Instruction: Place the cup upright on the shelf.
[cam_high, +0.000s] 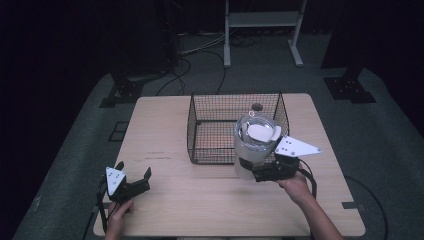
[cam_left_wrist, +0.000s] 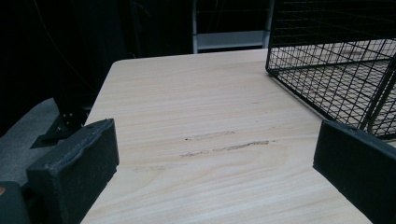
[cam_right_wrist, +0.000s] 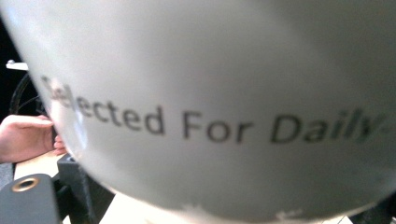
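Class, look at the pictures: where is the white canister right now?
In the high view the white canister is right of centre, held in the right gripper against the wire basket's near right corner.

Each hand carries a black two-jaw gripper topped by a pale grey three-cornered plate dotted with small dark screws; the left gripper (cam_high: 134, 176) has thick, matte, block-shaped jaw pads; the right gripper (cam_high: 264, 172) trails a looping black cable; both forearms are bare.
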